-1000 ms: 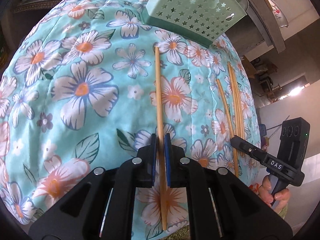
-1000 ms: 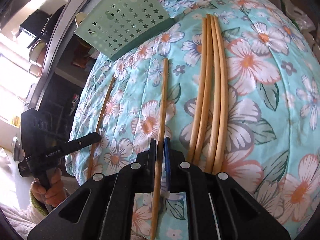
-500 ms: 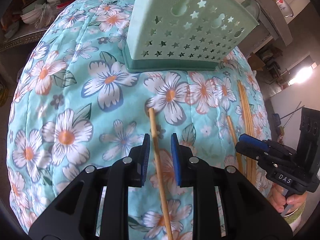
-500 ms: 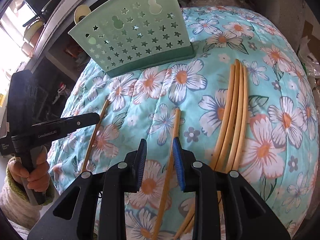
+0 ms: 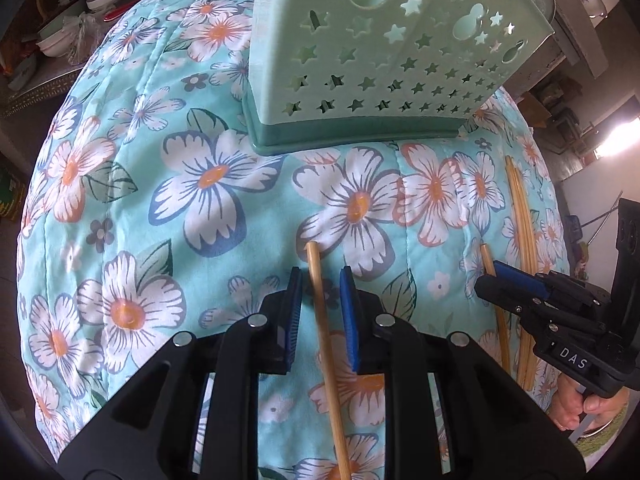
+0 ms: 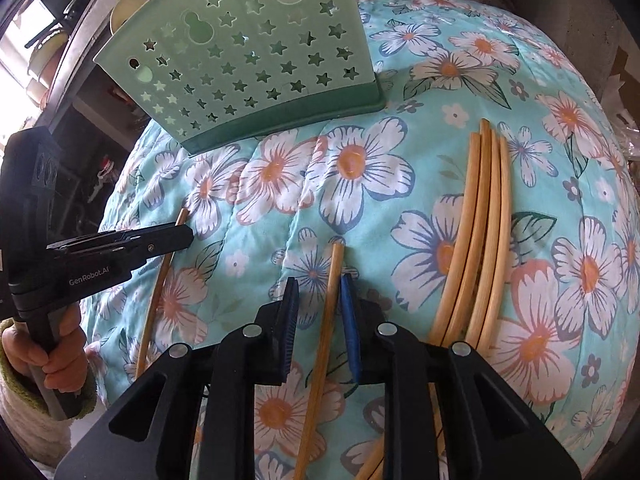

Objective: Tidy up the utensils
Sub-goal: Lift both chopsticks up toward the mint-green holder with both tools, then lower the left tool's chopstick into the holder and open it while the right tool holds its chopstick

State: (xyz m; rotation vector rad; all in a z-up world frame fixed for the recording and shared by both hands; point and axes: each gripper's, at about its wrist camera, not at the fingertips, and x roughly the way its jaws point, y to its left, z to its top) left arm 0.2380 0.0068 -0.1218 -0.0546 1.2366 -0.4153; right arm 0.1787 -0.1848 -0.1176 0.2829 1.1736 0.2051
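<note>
quilted cloth [image 5: 168, 208], matt plastic holder [image 5: 384, 60]

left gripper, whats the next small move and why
Probably close the left gripper fully. Its jaws have just been closing, but a gap shows on both sides of the chopstick between them, which lies on the floral cloth, short of the green holder.

Cloth [image 5: 168, 128]: turquoise, printed with white flowers, orange centres, dark blue outlines, green leaves. Holder [image 5: 384, 52]: mint green, darker green base, star cut-outs. Chopsticks [image 6: 476, 240]: tan. Gripper pads [image 5: 295, 308]: blue, on black bodies. Sleeve cuff [image 6: 24, 392]: olive green.
</note>
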